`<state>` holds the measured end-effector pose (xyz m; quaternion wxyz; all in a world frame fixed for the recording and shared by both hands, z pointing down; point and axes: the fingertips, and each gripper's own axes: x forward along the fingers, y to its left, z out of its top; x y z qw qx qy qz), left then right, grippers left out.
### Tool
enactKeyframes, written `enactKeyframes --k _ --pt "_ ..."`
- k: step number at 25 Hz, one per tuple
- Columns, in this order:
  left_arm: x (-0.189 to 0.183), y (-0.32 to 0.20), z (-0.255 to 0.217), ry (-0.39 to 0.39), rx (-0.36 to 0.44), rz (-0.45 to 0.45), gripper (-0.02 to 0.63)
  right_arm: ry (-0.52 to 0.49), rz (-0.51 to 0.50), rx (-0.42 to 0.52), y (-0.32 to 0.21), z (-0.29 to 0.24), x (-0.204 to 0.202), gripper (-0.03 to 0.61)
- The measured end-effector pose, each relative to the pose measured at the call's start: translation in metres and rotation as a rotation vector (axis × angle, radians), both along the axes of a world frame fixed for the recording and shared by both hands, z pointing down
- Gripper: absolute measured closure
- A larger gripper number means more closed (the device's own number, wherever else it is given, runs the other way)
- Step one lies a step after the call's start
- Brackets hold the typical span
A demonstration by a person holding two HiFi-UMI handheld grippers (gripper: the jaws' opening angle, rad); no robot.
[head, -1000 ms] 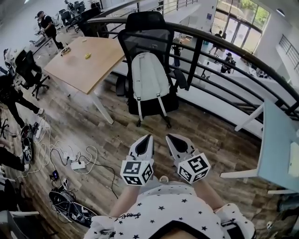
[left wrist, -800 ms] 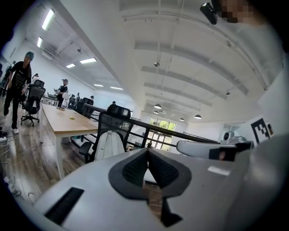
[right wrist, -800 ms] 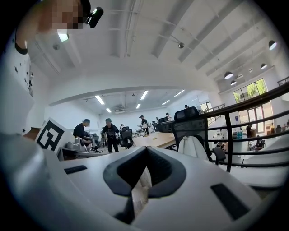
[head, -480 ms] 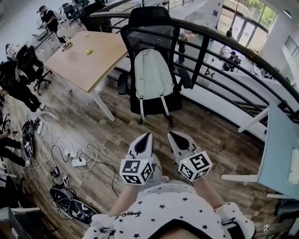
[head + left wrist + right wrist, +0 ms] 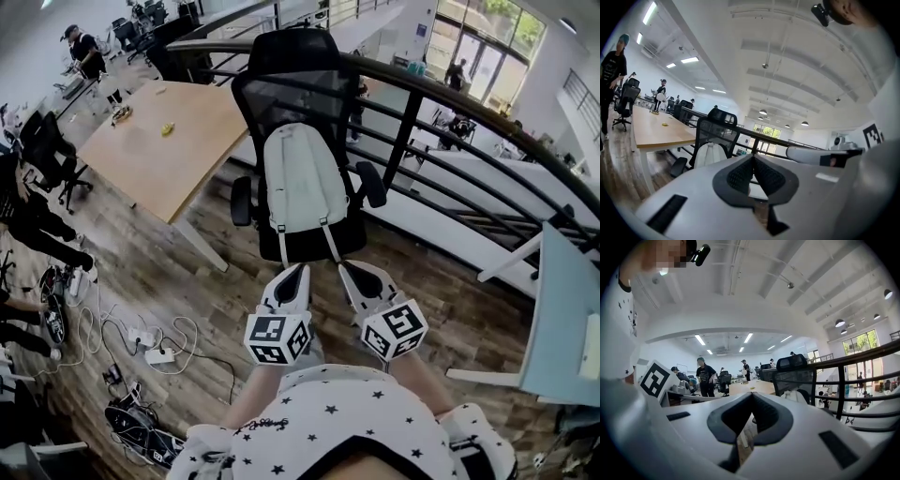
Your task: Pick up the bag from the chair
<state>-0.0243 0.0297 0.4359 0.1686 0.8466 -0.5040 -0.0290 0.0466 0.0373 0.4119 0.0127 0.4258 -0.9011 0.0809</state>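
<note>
A pale grey-green backpack (image 5: pixel 303 178) leans upright against the mesh back of a black office chair (image 5: pixel 296 75), its two straps hanging over the seat's front. My left gripper (image 5: pixel 298 272) and right gripper (image 5: pixel 345 270) are side by side just short of the seat's front edge, both shut with nothing between the jaws. In the left gripper view the backpack (image 5: pixel 708 153) and chair (image 5: pixel 719 124) show ahead on the left, past the closed jaw tips (image 5: pixel 753 157). In the right gripper view the chair (image 5: pixel 794 367) stands ahead on the right, with a bit of the backpack (image 5: pixel 793 395) showing.
A wooden desk (image 5: pixel 155 141) stands left of the chair. A black railing (image 5: pixel 441 103) runs behind it. A white table (image 5: pixel 562 309) is at the right. Cables and a power strip (image 5: pixel 155 354) lie on the wooden floor at the left. People stand at the far left.
The chair and backpack have come closer in the head view; both grippers have moved forward toward the seat's front edge. Both remain shut.
</note>
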Motion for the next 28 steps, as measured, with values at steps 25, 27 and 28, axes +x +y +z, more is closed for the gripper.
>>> enactKeyframes --k 25,27,28 --pt "-0.053 -0.238 -0.004 -0.021 0.022 0.099 0.601 -0.002 0.130 0.007 -0.231 -0.003 -0.048 0.583" --pt "-0.057 -0.250 0.002 -0.020 0.007 0.080 0.601 0.000 0.127 -0.010 -0.243 0.001 -0.048 0.583" --pt "-0.058 -0.255 0.006 -0.020 -0.001 0.070 0.601 0.001 0.124 -0.018 -0.249 0.004 -0.048 0.583"
